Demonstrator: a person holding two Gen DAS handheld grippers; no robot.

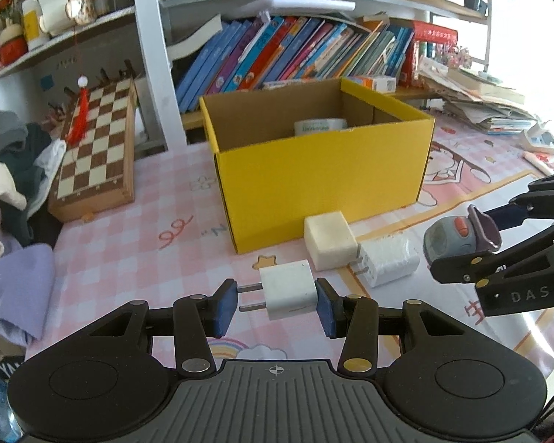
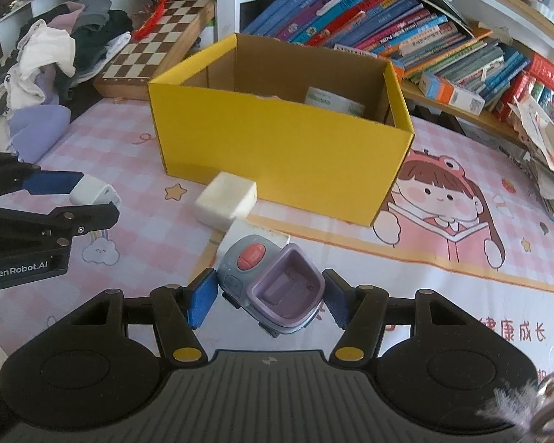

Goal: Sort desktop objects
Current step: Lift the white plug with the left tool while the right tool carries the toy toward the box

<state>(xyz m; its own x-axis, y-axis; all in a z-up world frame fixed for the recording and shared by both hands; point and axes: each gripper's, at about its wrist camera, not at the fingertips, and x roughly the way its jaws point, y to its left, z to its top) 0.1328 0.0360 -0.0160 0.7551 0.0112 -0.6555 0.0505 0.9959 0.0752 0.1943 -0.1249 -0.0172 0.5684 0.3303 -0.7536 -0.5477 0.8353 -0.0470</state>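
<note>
My left gripper [image 1: 276,304] is shut on a white two-prong charger [image 1: 288,289], prongs pointing left, just above the pink mat. My right gripper [image 2: 269,297] is shut on a grey and purple toy [image 2: 273,284] with an orange button, held above the mat. The toy [image 1: 461,238] also shows in the left wrist view at right. Two more white chargers lie by the box: a cream one [image 1: 329,240] and one with prongs [image 1: 387,262]. The open yellow cardboard box [image 1: 314,173] stands behind them, with a white tape roll [image 1: 320,126] inside. The box [image 2: 277,140] is also in the right wrist view.
A folded chessboard [image 1: 96,151] leans at the left beside a pile of clothes [image 1: 7,170]. Books [image 1: 295,55] fill the shelf behind the box. Stacked papers [image 1: 476,103] lie at the right. The cream charger [image 2: 227,199] lies before the box.
</note>
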